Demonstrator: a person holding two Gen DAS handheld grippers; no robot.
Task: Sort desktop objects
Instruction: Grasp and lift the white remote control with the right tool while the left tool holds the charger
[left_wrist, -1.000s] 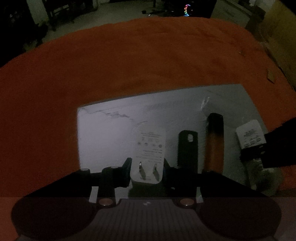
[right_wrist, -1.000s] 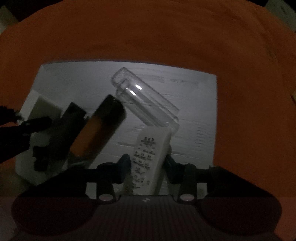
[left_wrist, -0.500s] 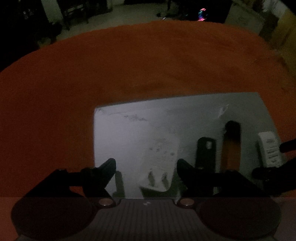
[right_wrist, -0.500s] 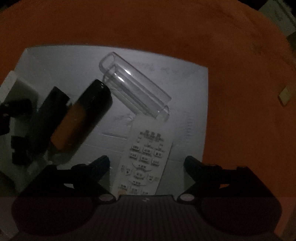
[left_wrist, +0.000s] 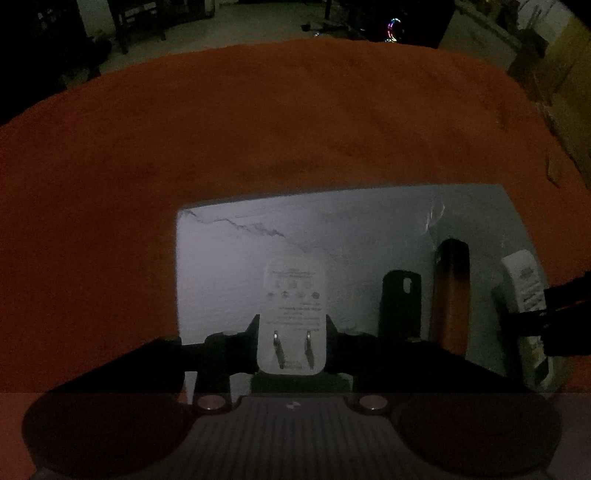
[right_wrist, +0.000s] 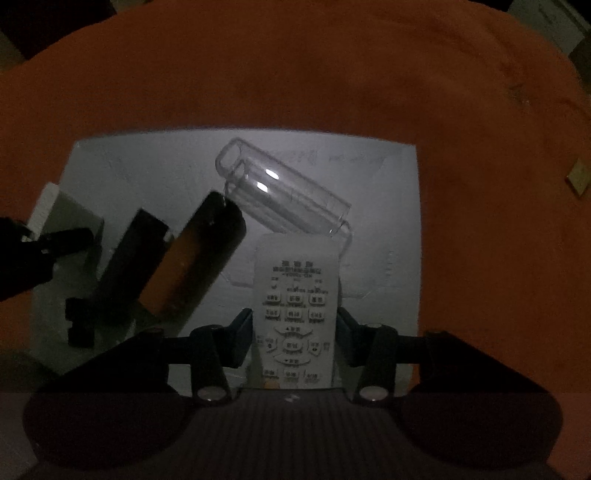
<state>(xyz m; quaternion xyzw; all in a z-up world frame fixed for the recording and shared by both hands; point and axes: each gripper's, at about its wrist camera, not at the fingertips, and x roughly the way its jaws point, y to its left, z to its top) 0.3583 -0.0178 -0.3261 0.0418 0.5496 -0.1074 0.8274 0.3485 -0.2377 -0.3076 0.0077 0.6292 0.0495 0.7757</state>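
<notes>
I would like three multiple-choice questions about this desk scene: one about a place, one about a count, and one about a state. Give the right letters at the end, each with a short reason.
1. What lies between the black flat piece and the white remote?
A. a mug
B. a pair of scissors
C. the orange-and-black cylinder

2. How many metal prongs does the white charger show?
A. one
B. two
C. four

3. How are the clear tubes placed?
A. lying on their side
B. standing upright
C. stacked inside a box

Answers:
1 C: in the left wrist view the cylinder lies between the two.
2 B: two prongs stick out of the charger's near face.
3 A: their long walls rest along the grey sheet, with the open ends facing sideways.
</notes>
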